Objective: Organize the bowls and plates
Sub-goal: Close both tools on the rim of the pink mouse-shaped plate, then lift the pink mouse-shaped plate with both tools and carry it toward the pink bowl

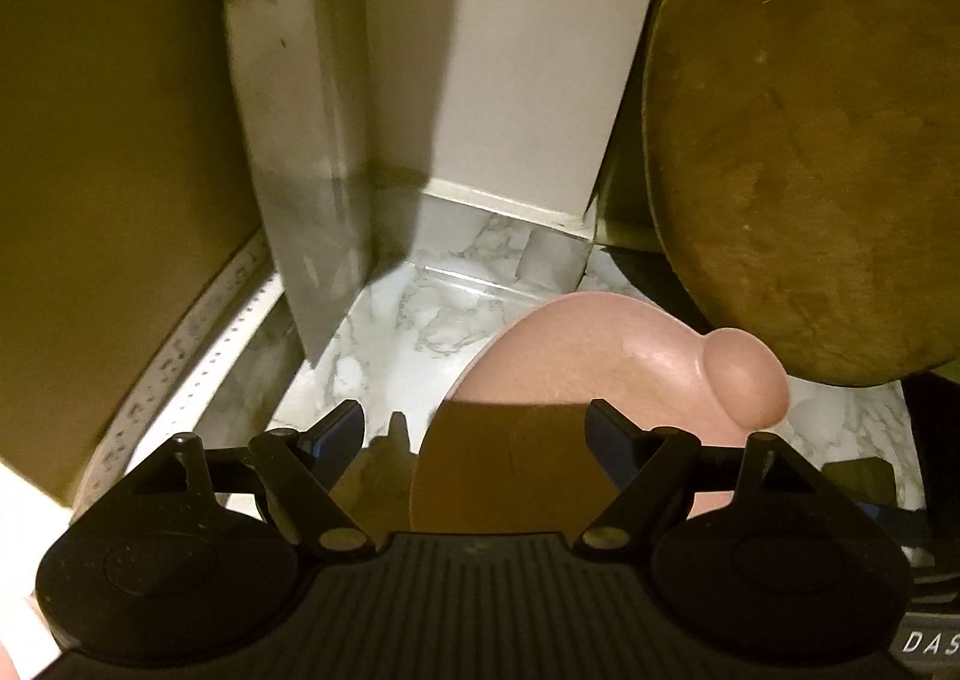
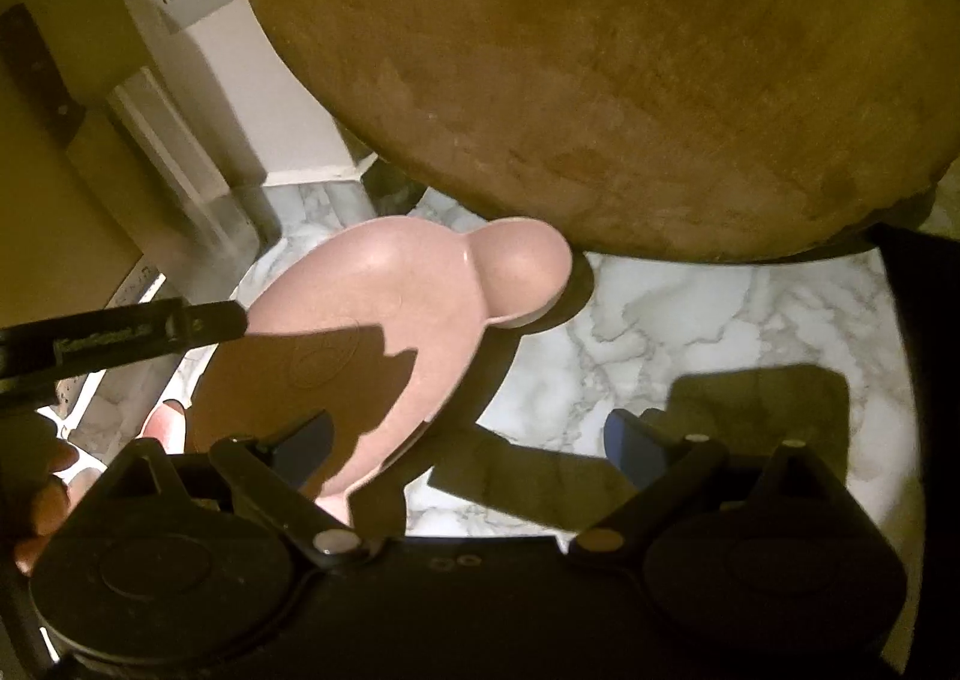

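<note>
Two views look down along hand-held grippers onto a white marble-patterned counter point(image 2: 690, 332) in a dim corner.

One pink plate point(image 2: 384, 320), with a small round side lobe, lies flat on the counter at centre-left of the right wrist view. No other plate or bowl shows in either view, so the sorting seems at an early or middle stage: this plate is not lifted or stacked, and what else remains cannot be told.

A large round wooden cutting board point(image 2: 570, 80) leans upright, filling the upper right of the frame, its lower edge just beside the plate's lobe. A cleaver point(image 1: 312, 200) stands upright at the left of the left wrist view.

The left gripper point(image 1: 477, 434) has its jaws wide, holding nothing. The plate point(image 1: 600, 356) lies just ahead of and partly between its fingertips, at lower centre.

The right gripper point(image 2: 468, 440) also has its jaws wide and empty. Its left fingertip overlaps the plate's near edge; its right fingertip is over bare counter. Whether any pad touches the plate cannot be told.
</note>
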Demonstrator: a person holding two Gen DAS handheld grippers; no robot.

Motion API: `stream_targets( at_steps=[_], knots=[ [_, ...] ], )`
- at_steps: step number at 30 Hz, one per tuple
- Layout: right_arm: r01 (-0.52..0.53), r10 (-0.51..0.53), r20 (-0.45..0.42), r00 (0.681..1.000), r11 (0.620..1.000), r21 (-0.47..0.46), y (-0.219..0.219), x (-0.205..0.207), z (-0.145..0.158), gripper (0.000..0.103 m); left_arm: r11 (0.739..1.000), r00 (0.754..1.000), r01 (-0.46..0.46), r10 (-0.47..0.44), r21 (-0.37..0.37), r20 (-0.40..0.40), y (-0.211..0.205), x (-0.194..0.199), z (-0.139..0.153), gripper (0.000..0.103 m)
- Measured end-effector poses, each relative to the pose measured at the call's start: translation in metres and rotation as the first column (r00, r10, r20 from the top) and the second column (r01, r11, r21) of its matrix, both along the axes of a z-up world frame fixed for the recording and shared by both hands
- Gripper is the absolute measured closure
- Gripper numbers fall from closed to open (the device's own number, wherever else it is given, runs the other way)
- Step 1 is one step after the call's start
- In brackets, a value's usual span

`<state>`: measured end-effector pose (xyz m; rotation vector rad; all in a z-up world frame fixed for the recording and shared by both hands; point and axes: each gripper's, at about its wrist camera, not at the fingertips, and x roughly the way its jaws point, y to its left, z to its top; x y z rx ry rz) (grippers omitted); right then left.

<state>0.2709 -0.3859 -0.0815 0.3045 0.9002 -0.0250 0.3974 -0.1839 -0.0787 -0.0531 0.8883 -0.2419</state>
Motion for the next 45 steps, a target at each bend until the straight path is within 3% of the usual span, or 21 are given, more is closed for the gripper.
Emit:
stream_targets(
  at_steps=[13, 15, 19, 20, 21, 30, 45],
  knots=[
    [0.063, -0.055, -0.099, 0.994, 0.994, 0.086, -0.003, 0.033, -0.025, 0.043, 1.000, 0.996, -0.005, 0.006, 0.012, -0.087, -0.012, 0.043, -0.026, 0.023],
    [0.065, -0.055, -0.099, 0.994, 0.993, 0.098, -0.003, 0.035, -0.026, 0.049, 1.000, 0.995, 0.014, -0.013, 0.004, -0.096, -0.013, 0.045, -0.029, 0.038],
    [0.072, -0.060, -0.101, 0.993, 0.990, 0.121, -0.004, 0.039, -0.026, 0.063, 0.999, 0.993, 0.034, -0.031, 0.017, -0.113, -0.017, 0.048, -0.031, 0.053],
    [0.073, -0.059, -0.104, 0.993, 0.989, 0.132, -0.005, 0.039, -0.026, 0.066, 0.999, 0.992, 0.031, -0.029, 0.016, -0.120, -0.016, 0.050, -0.032, 0.064],
    [0.073, -0.059, -0.106, 0.993, 0.988, 0.139, -0.006, 0.040, -0.026, 0.066, 1.000, 0.991, 0.028, -0.027, 0.008, -0.130, -0.015, 0.051, -0.033, 0.067],
    [0.072, -0.053, -0.114, 0.992, 0.983, 0.171, -0.005, 0.044, -0.027, 0.091, 0.999, 0.988, 0.015, -0.020, -0.032, -0.150, -0.005, 0.051, -0.027, 0.081],
    [0.014, 0.005, -0.135, 0.991, 0.991, 0.133, -0.017, 0.023, -0.016, 0.094, 0.990, 0.973, 0.091, -0.112, -0.108, -0.202, 0.000, -0.009, -0.005, 0.082]
  ],
)
